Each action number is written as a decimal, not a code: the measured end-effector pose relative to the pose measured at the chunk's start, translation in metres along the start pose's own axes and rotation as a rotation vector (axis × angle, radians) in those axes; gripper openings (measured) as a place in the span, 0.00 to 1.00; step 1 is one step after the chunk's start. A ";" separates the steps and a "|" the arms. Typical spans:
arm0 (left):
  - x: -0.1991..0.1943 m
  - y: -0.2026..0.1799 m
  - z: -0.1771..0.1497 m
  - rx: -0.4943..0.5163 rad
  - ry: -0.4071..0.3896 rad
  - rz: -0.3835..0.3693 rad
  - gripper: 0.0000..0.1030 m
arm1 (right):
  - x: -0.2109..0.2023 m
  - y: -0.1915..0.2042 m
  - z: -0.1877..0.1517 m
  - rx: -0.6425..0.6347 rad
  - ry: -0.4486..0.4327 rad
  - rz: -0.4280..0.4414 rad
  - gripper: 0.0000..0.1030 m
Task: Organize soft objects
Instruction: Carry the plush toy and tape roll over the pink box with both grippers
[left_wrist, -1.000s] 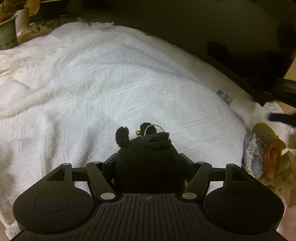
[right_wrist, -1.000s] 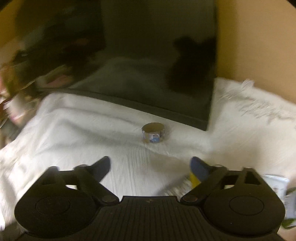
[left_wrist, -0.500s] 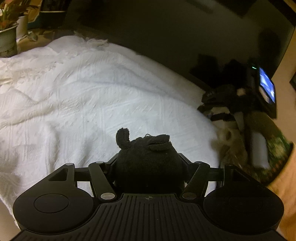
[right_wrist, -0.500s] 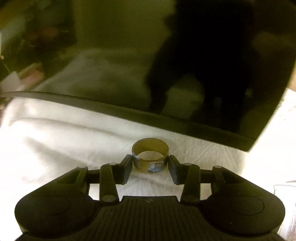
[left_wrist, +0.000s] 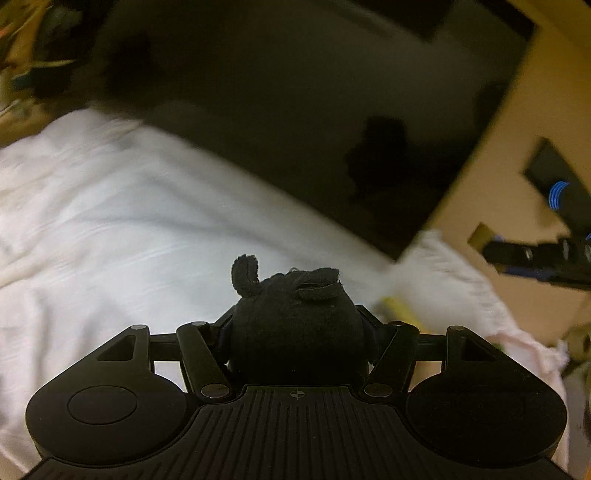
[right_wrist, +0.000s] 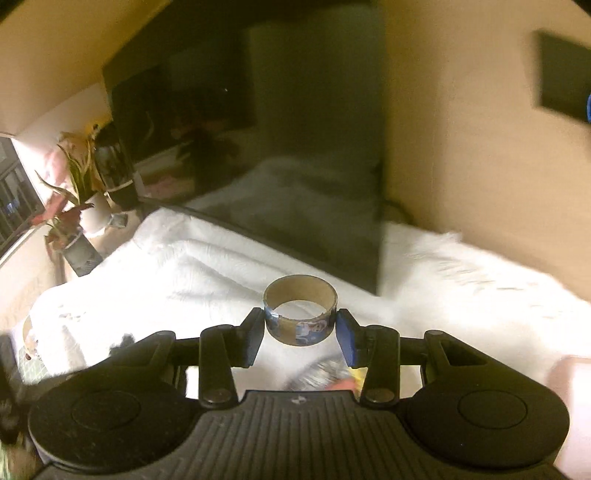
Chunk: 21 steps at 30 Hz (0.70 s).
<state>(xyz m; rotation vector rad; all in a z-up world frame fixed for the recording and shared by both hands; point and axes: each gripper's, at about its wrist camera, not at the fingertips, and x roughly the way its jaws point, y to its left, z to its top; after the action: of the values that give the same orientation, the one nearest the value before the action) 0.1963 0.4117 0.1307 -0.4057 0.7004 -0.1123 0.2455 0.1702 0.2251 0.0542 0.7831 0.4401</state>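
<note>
Left wrist view, left gripper (left_wrist: 295, 328): jaws pinched on a black plush toy (left_wrist: 295, 332), one finger tight against each flank
Left wrist view, toy's seat: the round dark body fills the whole gap between the fingers and bulges above them; one small ear stands up at its upper left, a flap lies folded across its top
Left wrist view, below the toy: a white blanket (left_wrist: 110, 240), blurred, spread under and beyond the jaws; the toy looks held clear of it
Left wrist view, backdrop: a big dark glossy panel (left_wrist: 314, 110) stands slanted behind the blanket, tan wall to the right of it
Left wrist view, far right: the right gripper (left_wrist: 532, 254) shows as a dark blurred shape with a bit of tan ring at its tip, well apart from the toy
Left wrist view, by the right finger: a small yellow thing (left_wrist: 397, 308), too blurred to name

Right wrist view, right gripper (right_wrist: 300, 326): jaws drawn in on a tape roll (right_wrist: 300, 314), blue pads pressing its left and right walls
Right wrist view, roll's seat: cardboard ring, open side up, printed blue-and-white band round its outside, sitting right between the fingertips
Right wrist view, below the roll: the same white blanket (right_wrist: 184, 277), bright; the roll appears lifted off it
Right wrist view, backdrop: the dark panel (right_wrist: 295, 147) behind, potted plants (right_wrist: 74, 192) at the left edge
Right wrist view, under the right finger: a blurred grey and yellow clutter, unreadable
</note>
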 end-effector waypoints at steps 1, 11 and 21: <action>0.000 -0.014 0.001 0.016 -0.005 -0.016 0.67 | -0.016 -0.007 -0.006 -0.004 -0.015 -0.008 0.41; 0.025 -0.196 -0.026 0.187 0.099 -0.295 0.67 | -0.161 -0.149 -0.064 0.041 -0.128 -0.144 0.41; 0.072 -0.336 -0.090 0.349 0.298 -0.446 0.67 | -0.196 -0.270 -0.106 0.195 -0.080 -0.375 0.41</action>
<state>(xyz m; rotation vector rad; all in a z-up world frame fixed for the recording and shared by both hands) 0.2047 0.0580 0.1589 -0.2038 0.8555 -0.7187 0.1474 -0.1657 0.2246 0.1036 0.7361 0.0055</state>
